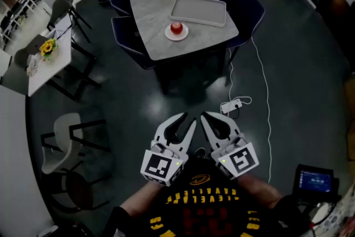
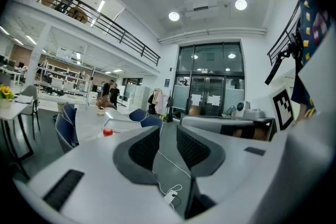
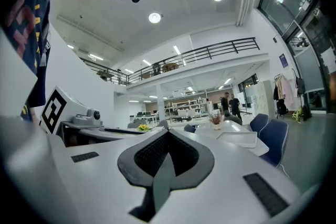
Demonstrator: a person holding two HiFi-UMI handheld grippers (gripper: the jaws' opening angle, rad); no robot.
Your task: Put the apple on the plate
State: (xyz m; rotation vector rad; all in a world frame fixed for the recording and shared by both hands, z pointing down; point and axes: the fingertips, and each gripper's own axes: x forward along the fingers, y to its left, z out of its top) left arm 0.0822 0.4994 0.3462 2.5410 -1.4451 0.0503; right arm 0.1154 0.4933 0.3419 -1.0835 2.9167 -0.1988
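- The table (image 1: 161, 5) stands well ahead of both pairs of jaws, across a stretch of open floor. It is far beyond what either could touch from here. In the left gripper view it lies ahead and to the left of the jaws (image 2: 84, 122).
- The tray (image 1: 198, 11) lies on the table, beyond the jaws and a little right of the left gripper's line.
- The left gripper (image 1: 187, 121) is held close in front of the person's body, pointing forward and dipped slightly. Its jaws stand released, with a clear gap and nothing between them (image 2: 168, 134).
- The right gripper (image 1: 212, 116) sits just beside it, held level. Its jaws are clenched tip to tip on nothing (image 3: 167, 132).
- The plate (image 1: 176, 33) rests at the table's near end, almost straight ahead of the left jaws.
- The apple (image 1: 176, 27) already sits on the plate. In the left gripper view it shows as a small red dot left of the jaw line (image 2: 107, 132).
- The apple is round, so no axis needs matching.
- Both hands are about equally far from it, but the left is better lined up and has its jaws apart.
- By my reading the goal is already met.
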